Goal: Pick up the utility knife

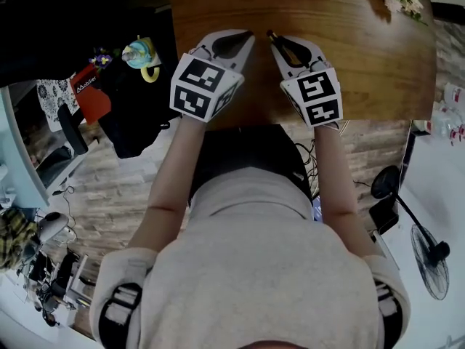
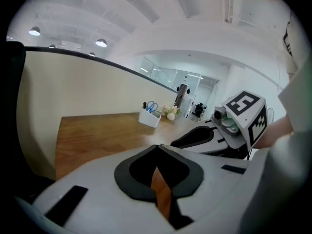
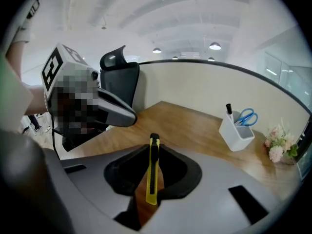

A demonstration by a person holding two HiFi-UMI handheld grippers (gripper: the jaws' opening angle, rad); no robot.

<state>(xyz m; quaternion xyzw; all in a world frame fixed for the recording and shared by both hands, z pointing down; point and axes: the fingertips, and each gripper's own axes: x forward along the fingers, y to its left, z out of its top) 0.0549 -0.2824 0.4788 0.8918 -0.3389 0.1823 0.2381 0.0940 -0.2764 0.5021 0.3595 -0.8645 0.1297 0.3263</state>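
The utility knife (image 3: 152,179), yellow with a black tip, stands on edge between the pads of my right gripper (image 3: 154,144), which is shut on it and holds it above the wooden table (image 1: 370,57). In the head view its dark tip pokes out of my right gripper (image 1: 275,38). My left gripper (image 1: 245,38) hovers just left of it, with their tips close together. In the left gripper view, the left gripper (image 2: 157,146) has its fingertips meeting with nothing between them.
A white pen holder (image 3: 237,129) with blue scissors stands at the table's far right, with a small bunch of flowers (image 3: 278,149) beside it. A black chair (image 3: 119,79) stands at the table's left end. A floor fan (image 1: 430,259) is at the right.
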